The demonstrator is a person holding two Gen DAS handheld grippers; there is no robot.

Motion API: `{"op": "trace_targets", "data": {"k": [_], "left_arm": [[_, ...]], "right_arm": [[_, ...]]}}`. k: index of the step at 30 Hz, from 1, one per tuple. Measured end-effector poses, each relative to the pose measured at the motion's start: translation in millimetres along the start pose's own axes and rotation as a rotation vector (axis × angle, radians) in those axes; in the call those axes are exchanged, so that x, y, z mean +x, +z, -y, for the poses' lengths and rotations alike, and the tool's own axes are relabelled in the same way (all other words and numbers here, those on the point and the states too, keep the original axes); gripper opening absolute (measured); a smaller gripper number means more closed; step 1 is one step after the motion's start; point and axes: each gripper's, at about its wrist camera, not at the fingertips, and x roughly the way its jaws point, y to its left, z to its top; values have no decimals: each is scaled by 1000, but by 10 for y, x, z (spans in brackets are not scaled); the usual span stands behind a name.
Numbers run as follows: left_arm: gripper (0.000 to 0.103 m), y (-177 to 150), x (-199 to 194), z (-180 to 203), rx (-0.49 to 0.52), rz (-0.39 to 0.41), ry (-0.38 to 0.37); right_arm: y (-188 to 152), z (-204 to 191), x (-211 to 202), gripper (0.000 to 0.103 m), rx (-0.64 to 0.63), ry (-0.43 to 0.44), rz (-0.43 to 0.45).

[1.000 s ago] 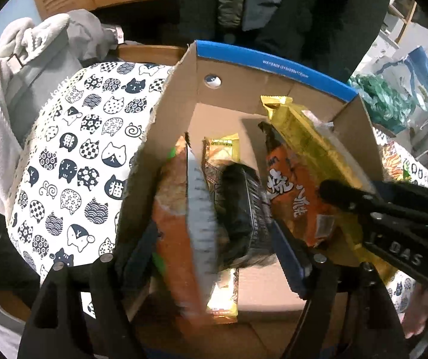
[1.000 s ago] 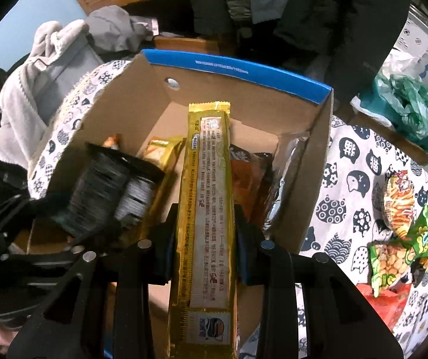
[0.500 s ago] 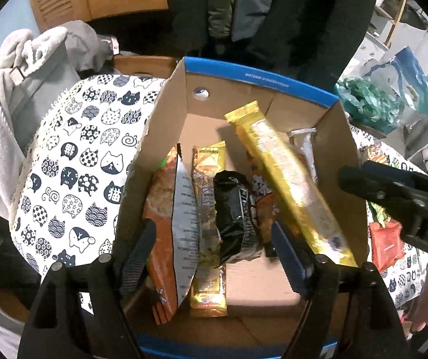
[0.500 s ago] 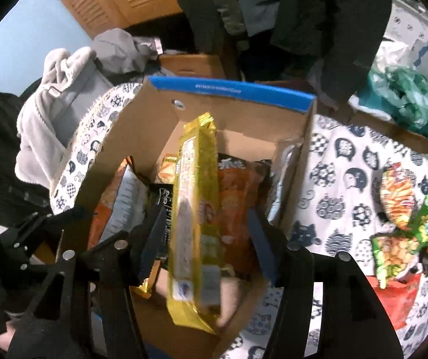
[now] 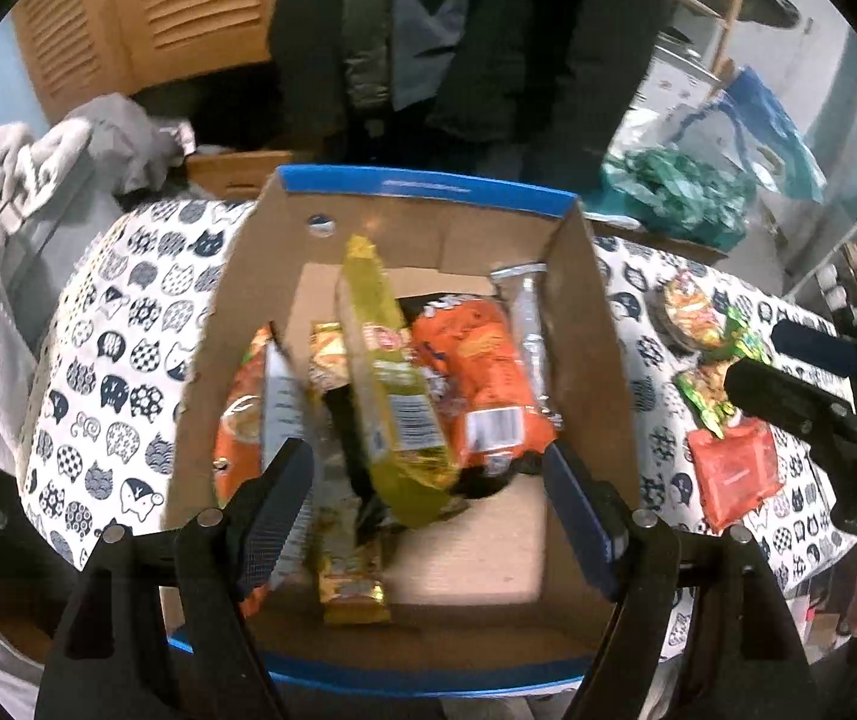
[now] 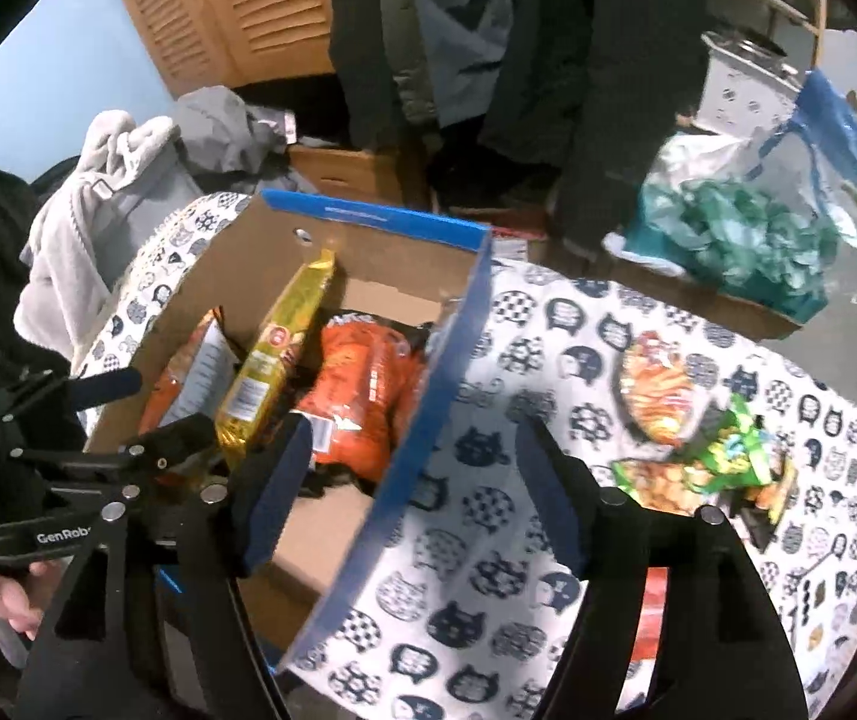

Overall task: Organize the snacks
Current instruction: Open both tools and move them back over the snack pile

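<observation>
Now the right gripper (image 6: 413, 489) is opening with nothing in it, over the box (image 6: 428, 360) wall. Loose snacks (image 6: 710, 462) lie on the cloth to its right, nearer this hand. The left gripper (image 5: 428, 507) hangs open and empty over the box.

The right gripper (image 6: 413, 495) is spreading its jaws, empty, over the cardboard box's (image 6: 428, 396) blue-edged wall at frame centre. A yellow packet (image 6: 272, 360) is leaning inside the box, left of centre.

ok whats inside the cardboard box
In the cardboard box: a long yellow pack, an orange bag, a clear-wrapped stick; other packs underneath are partly covered.
</observation>
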Motion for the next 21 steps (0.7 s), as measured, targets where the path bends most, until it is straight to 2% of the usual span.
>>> {"op": "trace_targets", "data": {"k": [12, 21], "left_arm": [[80, -130, -29, 651, 144, -19, -49], [80, -256, 41, 1167, 265, -43, -70]], "right_arm": [[-289, 514, -347, 77, 36, -51, 17], [-534, 1158, -520, 77, 129, -113, 10]]}}
